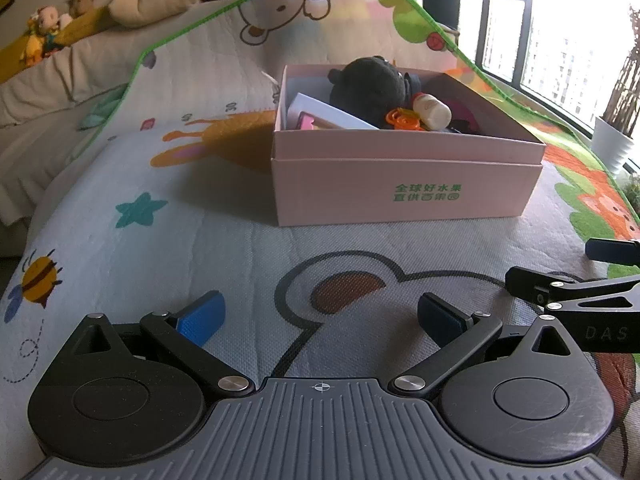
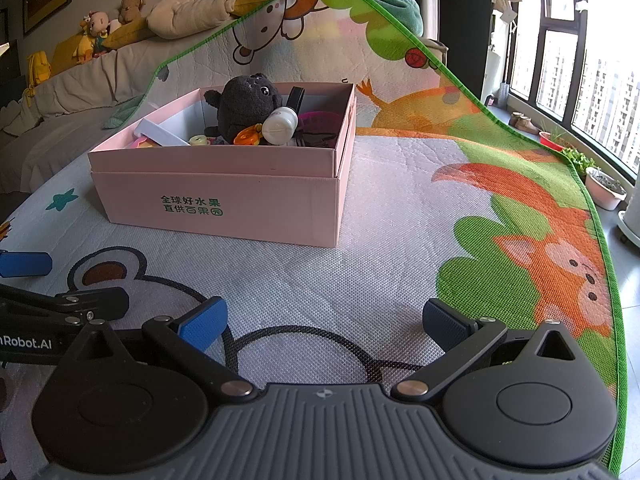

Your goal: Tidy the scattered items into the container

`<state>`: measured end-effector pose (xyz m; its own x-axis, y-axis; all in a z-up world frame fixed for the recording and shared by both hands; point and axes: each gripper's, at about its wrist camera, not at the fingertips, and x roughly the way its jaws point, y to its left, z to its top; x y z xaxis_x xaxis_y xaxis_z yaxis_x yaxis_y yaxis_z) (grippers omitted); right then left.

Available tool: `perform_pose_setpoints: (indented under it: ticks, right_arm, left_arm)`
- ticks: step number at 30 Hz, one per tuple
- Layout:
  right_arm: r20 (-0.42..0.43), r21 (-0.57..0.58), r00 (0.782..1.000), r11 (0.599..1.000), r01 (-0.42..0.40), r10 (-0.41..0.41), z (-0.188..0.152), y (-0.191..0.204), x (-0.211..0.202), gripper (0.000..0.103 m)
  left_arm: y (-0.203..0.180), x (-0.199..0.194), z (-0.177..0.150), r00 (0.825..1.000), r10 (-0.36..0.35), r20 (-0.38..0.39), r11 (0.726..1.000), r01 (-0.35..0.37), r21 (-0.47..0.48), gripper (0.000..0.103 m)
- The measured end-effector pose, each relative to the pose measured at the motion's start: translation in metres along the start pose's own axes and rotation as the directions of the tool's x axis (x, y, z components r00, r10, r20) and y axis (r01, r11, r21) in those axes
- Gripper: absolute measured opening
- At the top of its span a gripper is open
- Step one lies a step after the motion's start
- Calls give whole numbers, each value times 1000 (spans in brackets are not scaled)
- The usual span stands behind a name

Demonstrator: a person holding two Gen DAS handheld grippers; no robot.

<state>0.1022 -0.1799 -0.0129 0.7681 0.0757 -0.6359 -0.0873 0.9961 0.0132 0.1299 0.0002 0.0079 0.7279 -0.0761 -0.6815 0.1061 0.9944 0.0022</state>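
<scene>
Left gripper (image 1: 320, 316) and right gripper (image 2: 323, 320): black linkage arms, silver pivot screws, blue ribbed finger pads (image 1: 202, 319), grey ribbed bodies. White lettering "DAS" and "nRobot.AI" on the side arms.

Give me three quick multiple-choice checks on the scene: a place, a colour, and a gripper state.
1. The black plush toy is: A) on the mat B) inside the pink box C) on the sofa
2. The print on the box front is: A) green B) red C) black
3. The left gripper and right gripper are: A) both shut B) one holding a toy C) both open and empty

Answers: B, the toy sits among the items within the box walls; A, green characters; C, fingers spread with only mat between them.
</scene>
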Motion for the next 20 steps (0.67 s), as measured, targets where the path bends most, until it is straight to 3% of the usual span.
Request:
perform_pose_setpoints:
  ticks: [20]
  right_arm:
    - [0, 0, 1000, 1000, 0, 0, 0, 0, 0, 103]
  left_arm:
    - [1, -1, 1, 1000, -7, 2, 1000, 7, -9, 103]
